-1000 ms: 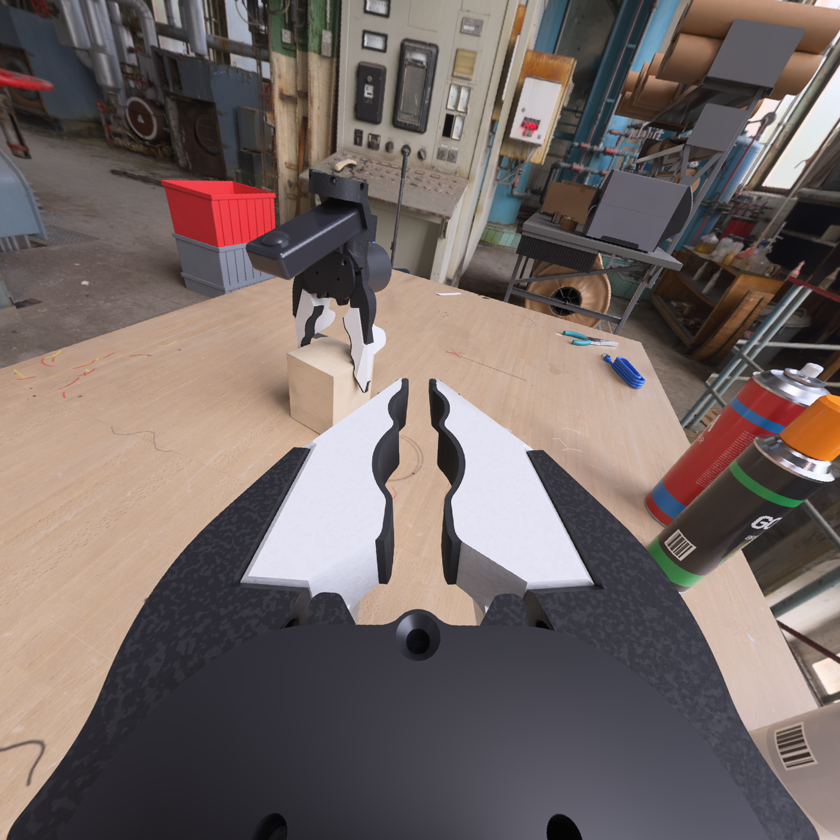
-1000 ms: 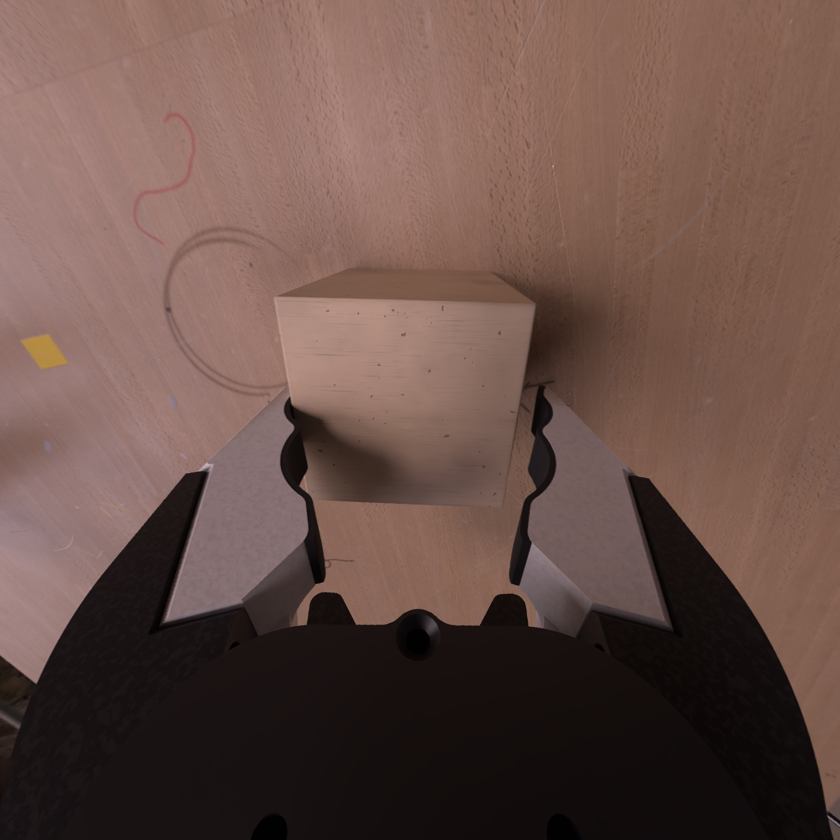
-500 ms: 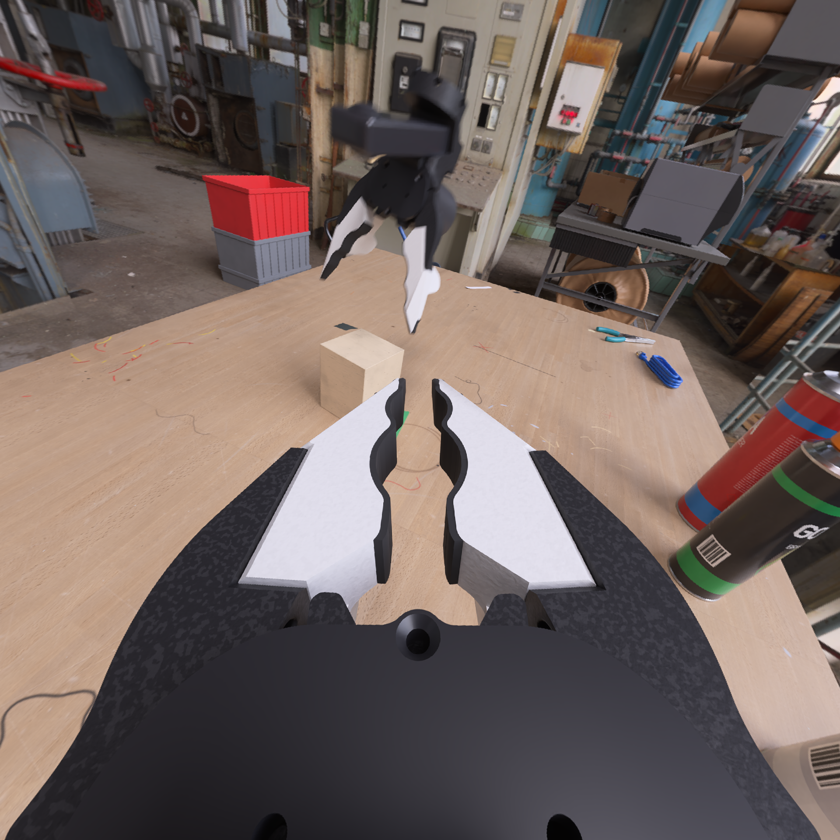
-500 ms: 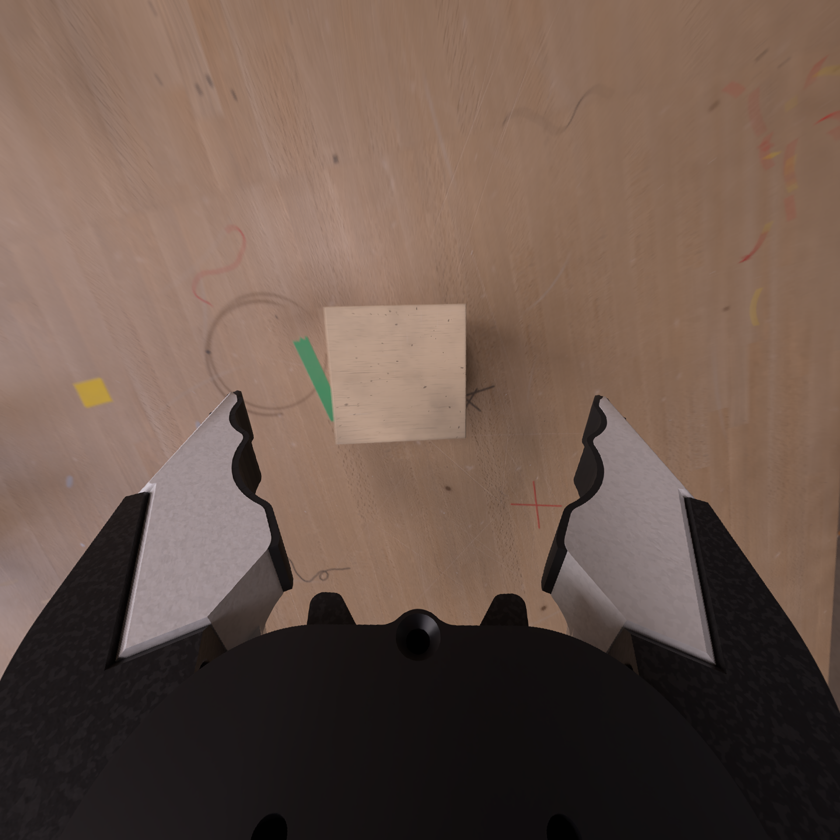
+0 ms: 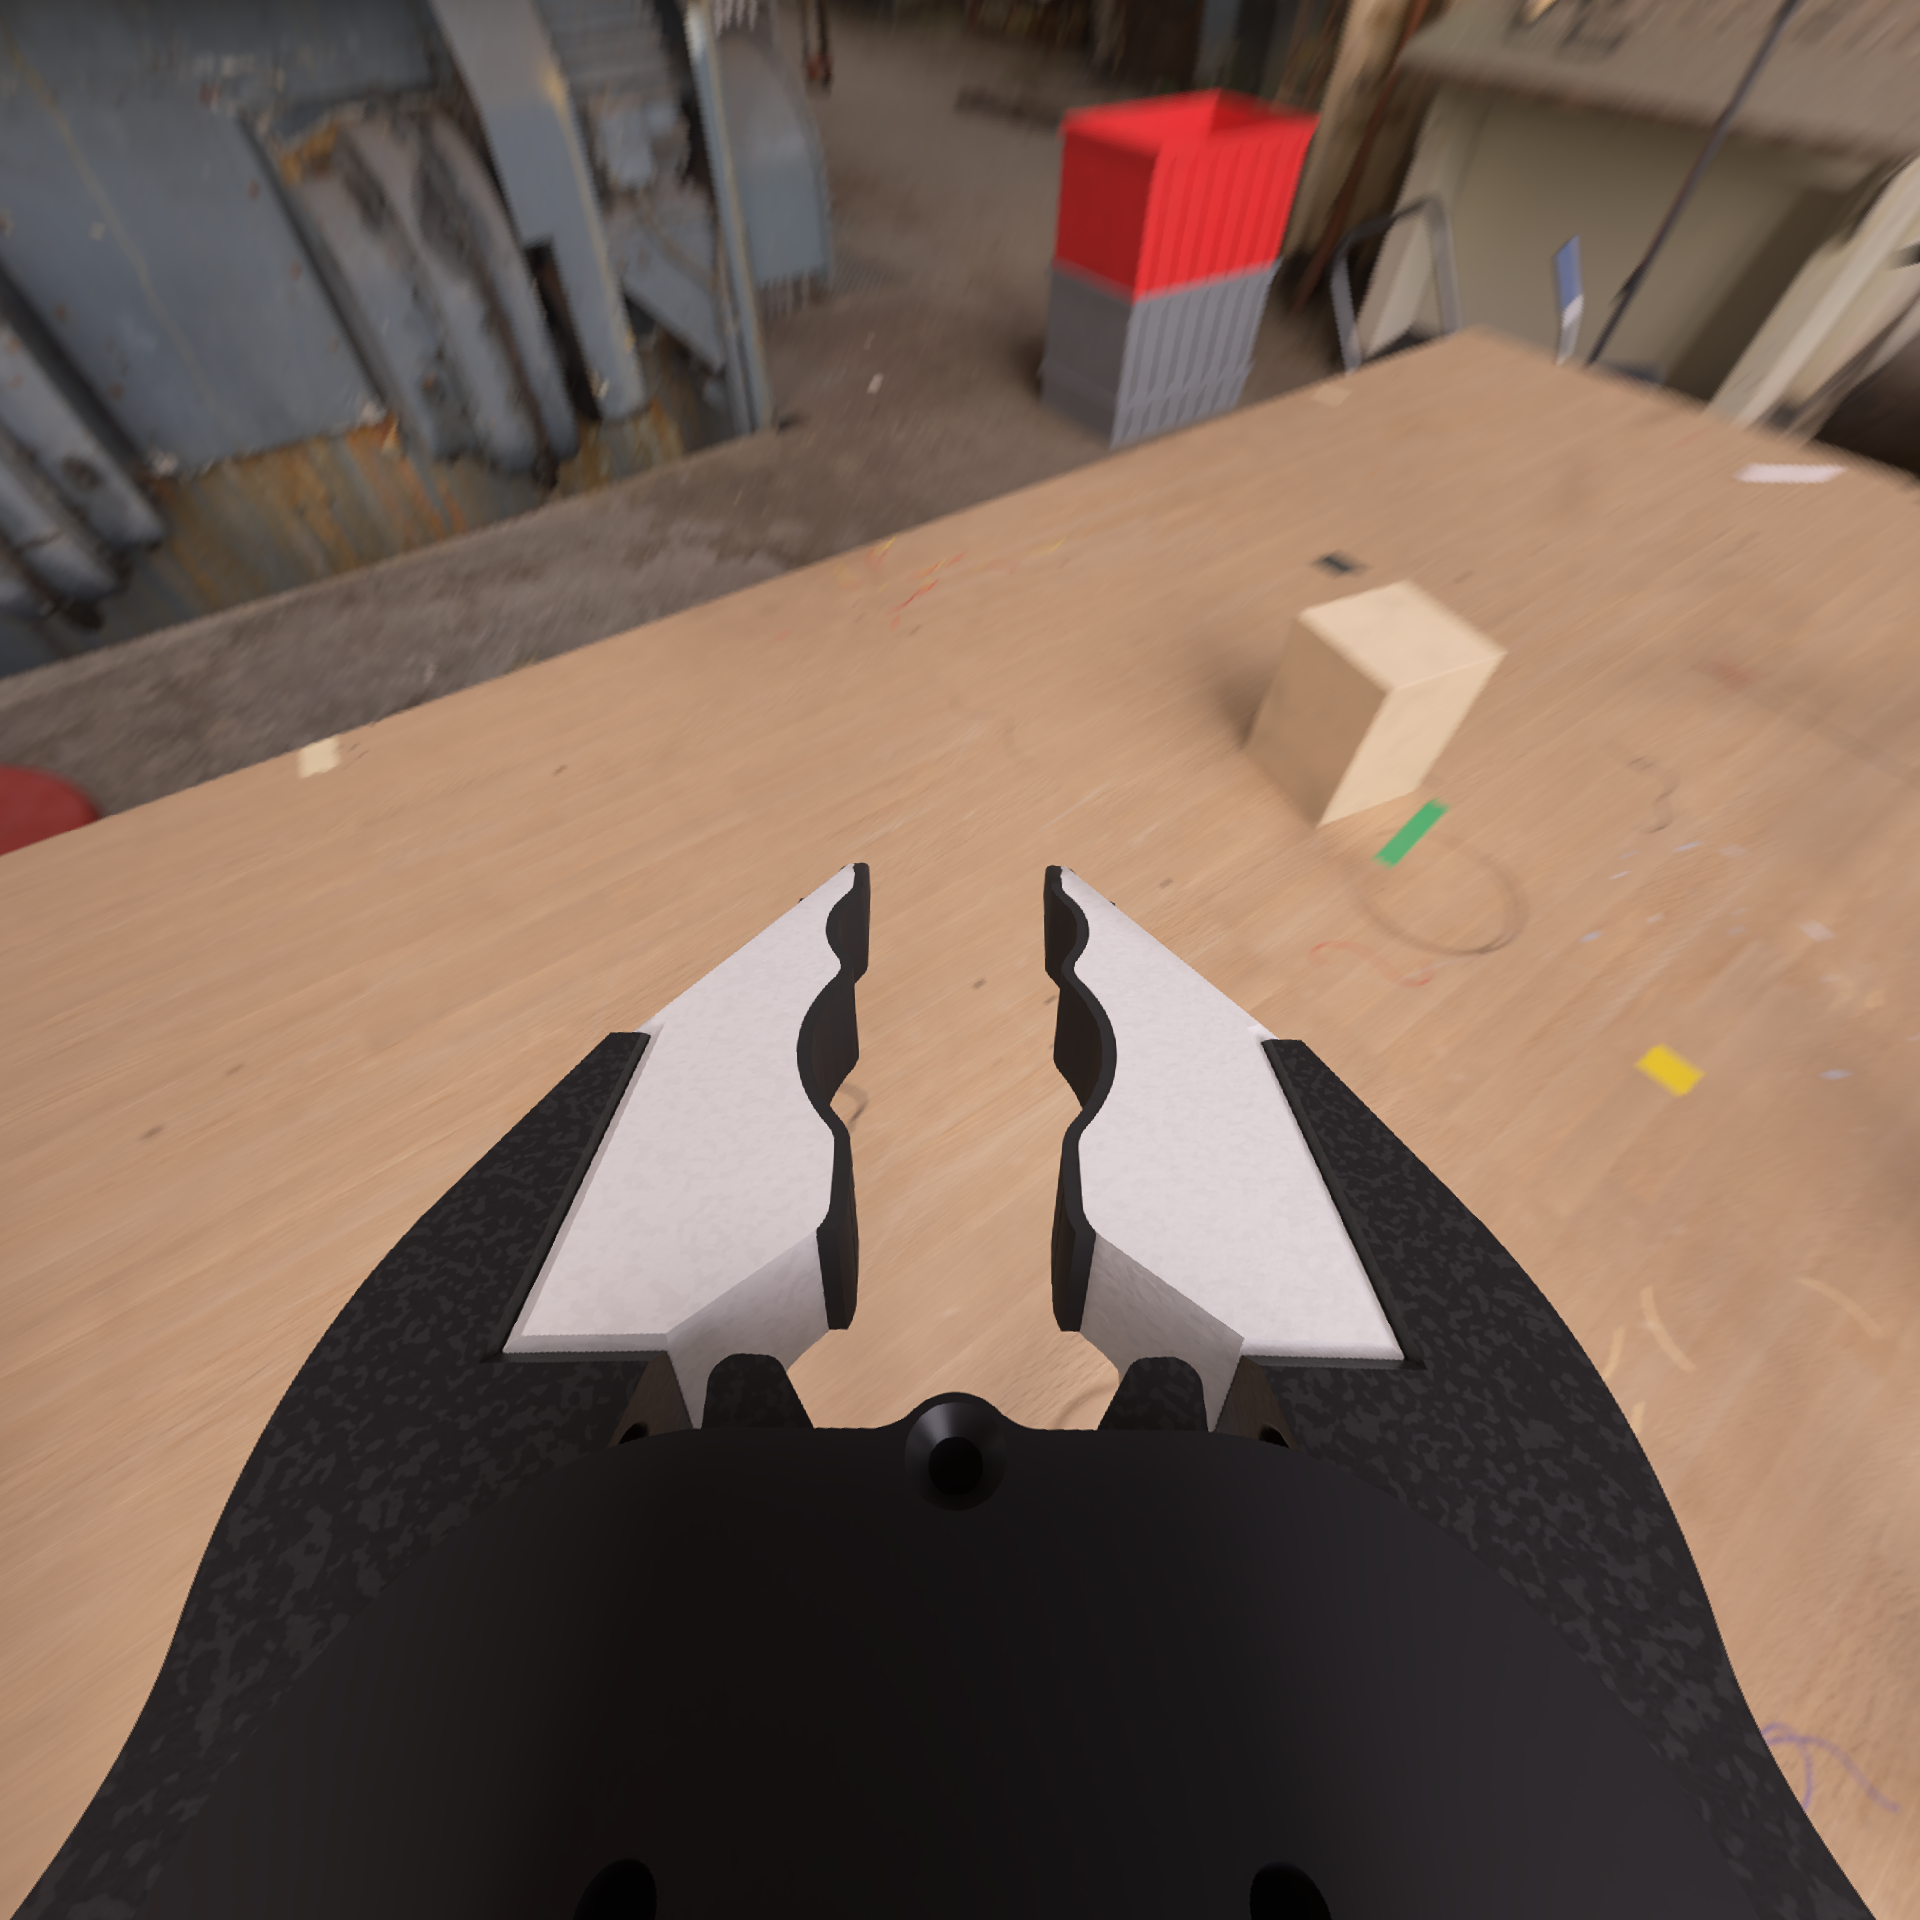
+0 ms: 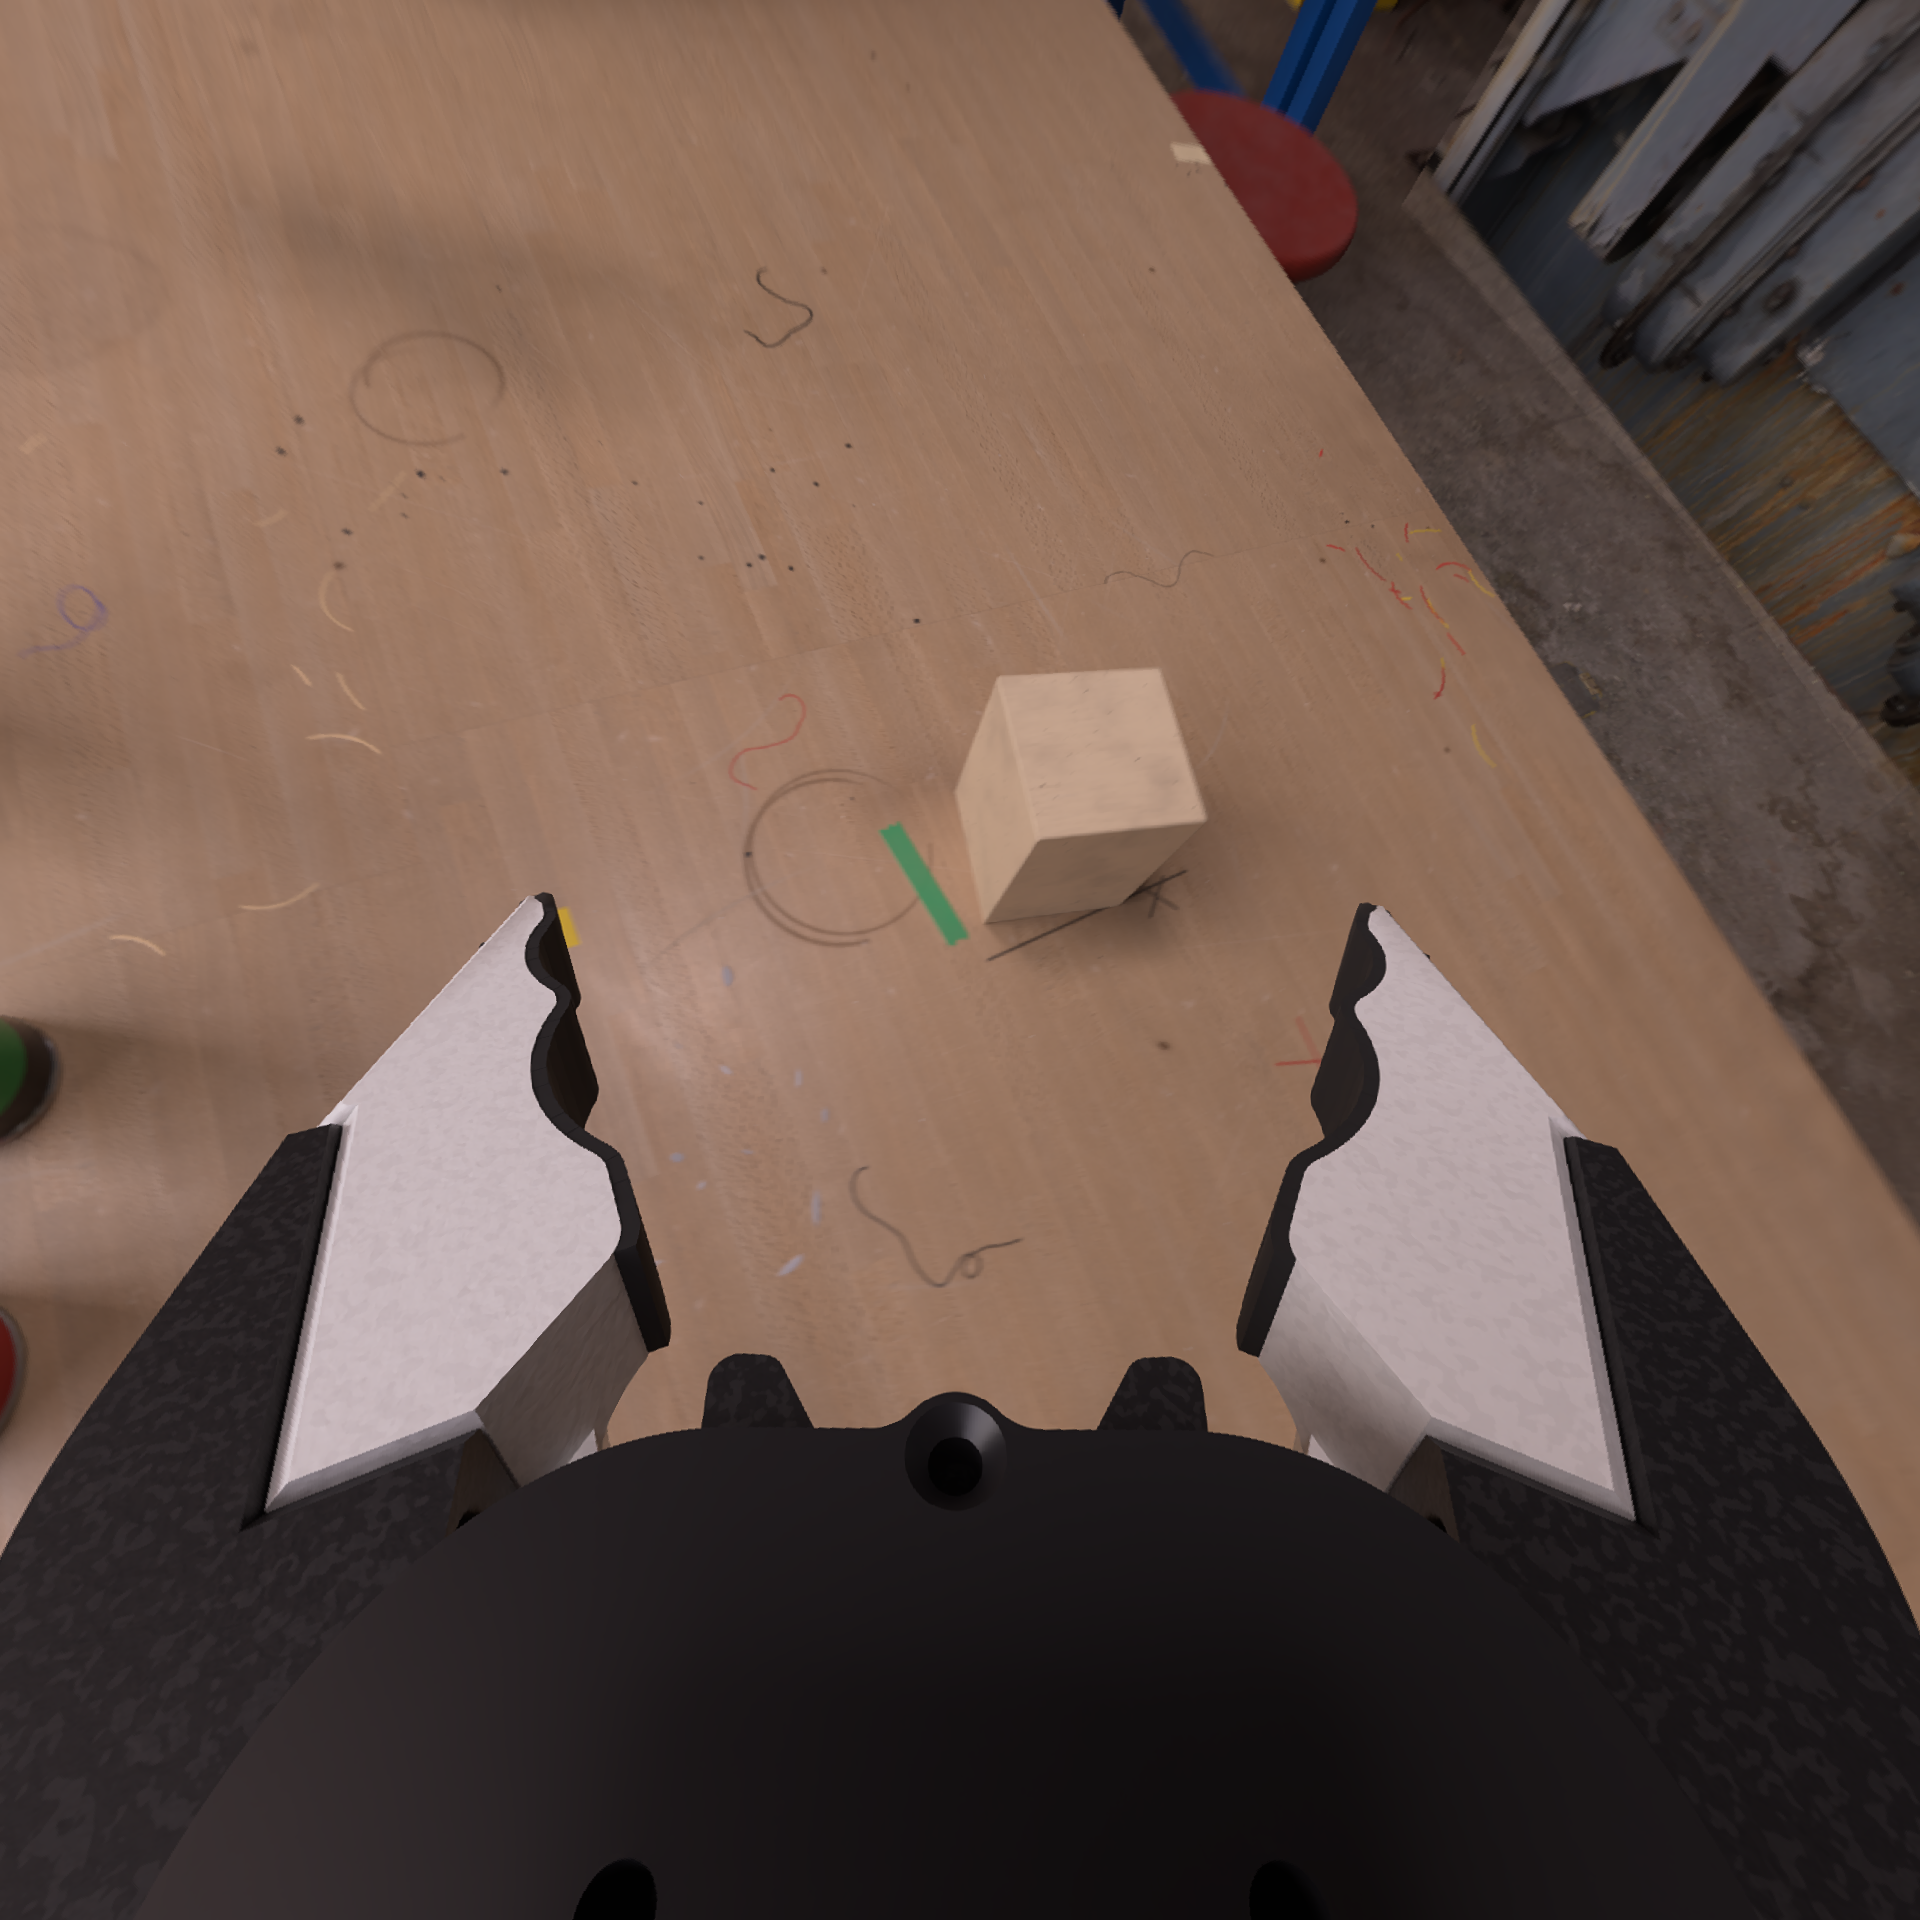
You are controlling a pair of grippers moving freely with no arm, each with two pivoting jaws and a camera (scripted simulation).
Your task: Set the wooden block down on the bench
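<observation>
Two fingers of the left gripper (image 5: 956, 883) in the left wrist view, white with black scalloped inner edges, parted by a narrow gap, nothing between them, only bare worktop (image 5: 520, 987). Block (image 5: 1371, 696) up and to the right of the fingertips, well apart from them, flat on the worktop, pale wood, one corner turned this way. Green strip (image 5: 1409, 833) just beside the block's near corner, dark drawn ring (image 5: 1455, 904) next to that, yellow scrap (image 5: 1669, 1070) nearer, off to the right. Red crate (image 5: 1174, 187) stacked on a grey crate (image 5: 1153, 353) on the floor past the worktop's far edge. Background blurred, grey metalwork to the left.

Two fingers of the right gripper (image 6: 956, 904) in the right wrist view, spread wide, empty, high over the worktop (image 6: 520, 208) and angled down at it. Block (image 6: 1081, 790) beyond the fingertips, a little right of centre, resting on the worktop, touched by neither finger. Green strip (image 6: 923, 883) lying just beside the block's left lower edge, drawn ring (image 6: 831, 857) to the left of the strip, red squiggle (image 6: 769, 740) above the ring. Thin black pencil lines at the block's near base. Red stool (image 6: 1273, 182) past the worktop's right edge, top of view. Part of a green-capped can (image 6: 16, 1075) at the far left edge.
</observation>
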